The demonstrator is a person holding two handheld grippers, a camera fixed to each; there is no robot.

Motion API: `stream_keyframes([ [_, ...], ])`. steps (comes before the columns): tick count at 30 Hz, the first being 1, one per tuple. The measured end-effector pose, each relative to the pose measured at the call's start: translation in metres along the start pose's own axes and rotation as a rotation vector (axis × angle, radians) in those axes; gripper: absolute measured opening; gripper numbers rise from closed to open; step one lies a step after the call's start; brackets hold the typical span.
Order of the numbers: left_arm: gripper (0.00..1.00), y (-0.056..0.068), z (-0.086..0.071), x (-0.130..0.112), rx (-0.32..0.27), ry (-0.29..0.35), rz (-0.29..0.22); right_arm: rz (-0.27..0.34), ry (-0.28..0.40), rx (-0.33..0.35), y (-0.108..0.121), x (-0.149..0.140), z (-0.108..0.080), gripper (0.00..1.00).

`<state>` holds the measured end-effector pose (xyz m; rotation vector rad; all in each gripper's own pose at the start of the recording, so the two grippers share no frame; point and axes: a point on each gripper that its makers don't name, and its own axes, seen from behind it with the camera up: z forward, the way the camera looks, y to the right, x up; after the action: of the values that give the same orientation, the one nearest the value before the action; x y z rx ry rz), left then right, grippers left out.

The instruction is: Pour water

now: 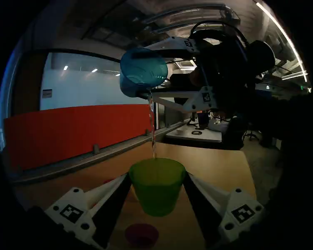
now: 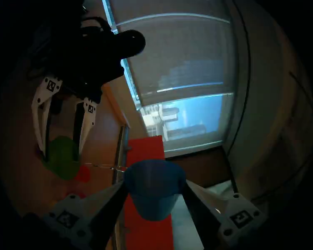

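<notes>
- Two cups are in play, one in each of my grippers, and water is running from the upper one into the lower.
- My left gripper (image 1: 156, 178) has its jaws closed on the green cup (image 1: 157, 191), one finger pressed to each side of the wall just below the rim. The cup stands upright with its mouth open to the top.
- My right gripper (image 2: 154, 183) holds the blue cup (image 2: 154, 196) the same way, jaws tight against both sides.
- From the left gripper view, the blue cup hangs above the green one and a little to the left, tipped well over so that its lip points down.
- A thin stream of water (image 1: 152, 129) leaves that lip and drops into the green cup, entering near the far side of the rim.
- Under the green cup lies the pale wooden bench (image 1: 219, 166); I cannot tell whether the cup's base touches it.
- A small magenta cup (image 1: 142, 234) sits on the bench just below the green cup, between my left fingers.
- A person in dark clothes (image 1: 240, 75) stands behind the right gripper.
- Beyond the bench's far edge runs an orange-red panel (image 1: 73, 133) with glass above it.
</notes>
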<state>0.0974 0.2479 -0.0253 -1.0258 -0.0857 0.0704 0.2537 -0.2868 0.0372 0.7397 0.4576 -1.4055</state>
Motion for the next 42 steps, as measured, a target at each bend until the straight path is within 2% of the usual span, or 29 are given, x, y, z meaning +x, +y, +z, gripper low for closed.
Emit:
stream_keyframes([
  [42,0.87,0.0,0.002,0.003,0.002,0.009,-0.005,-0.121,-0.001,-0.024,0.007,0.009,0.001,0.89],
])
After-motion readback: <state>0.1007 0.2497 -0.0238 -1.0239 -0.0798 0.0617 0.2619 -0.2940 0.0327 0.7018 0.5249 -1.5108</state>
